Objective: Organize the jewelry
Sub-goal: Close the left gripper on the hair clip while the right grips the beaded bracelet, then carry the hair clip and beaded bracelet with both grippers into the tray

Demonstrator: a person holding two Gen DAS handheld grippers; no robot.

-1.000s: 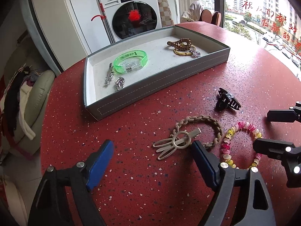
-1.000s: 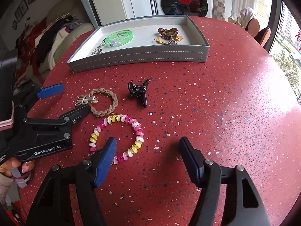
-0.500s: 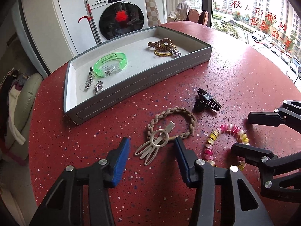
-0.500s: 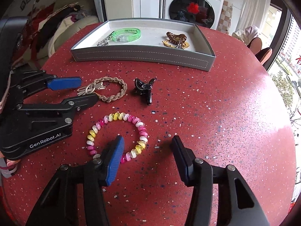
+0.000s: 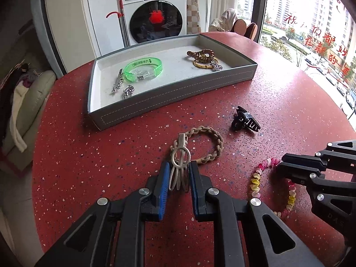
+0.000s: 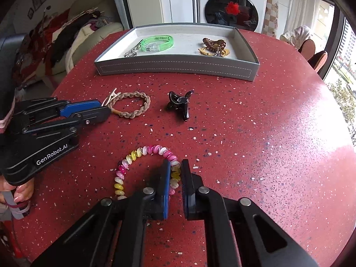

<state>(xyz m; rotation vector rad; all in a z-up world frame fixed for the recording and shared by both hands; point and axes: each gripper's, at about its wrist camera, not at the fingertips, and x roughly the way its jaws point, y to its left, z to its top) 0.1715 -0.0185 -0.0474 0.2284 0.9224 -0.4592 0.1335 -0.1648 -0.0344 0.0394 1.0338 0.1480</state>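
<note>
on the red speckled table [image 6: 255, 122], four loose pieces: one beige hair clip [image 5: 179, 164], one braided cord bracelet [image 5: 213, 146], one black claw clip [image 5: 244, 122], one pink-and-yellow bead bracelet [image 6: 142, 155]. hair clip overlaps the cord bracelet's near edge; claw clip lies apart, to the right of both in the left wrist view. one grey tray [image 5: 178, 98] stands further back. inside it, left end: one green bangle [image 5: 143, 69], two small silver pieces [image 5: 121, 84] just beside it. right end: one brown bead bracelet [image 5: 202, 55] lying on one yellow ring-shaped piece [image 5: 202, 65]; one more silver bit touches them. left gripper [image 5: 178, 179]: jaws closing, hair clip's pronged end between the blue pads, pads at its sides. right gripper [image 6: 175, 175]: jaws pressed in on the bead bracelet's near right part, pinching it; bracelet lies on the table.
</note>
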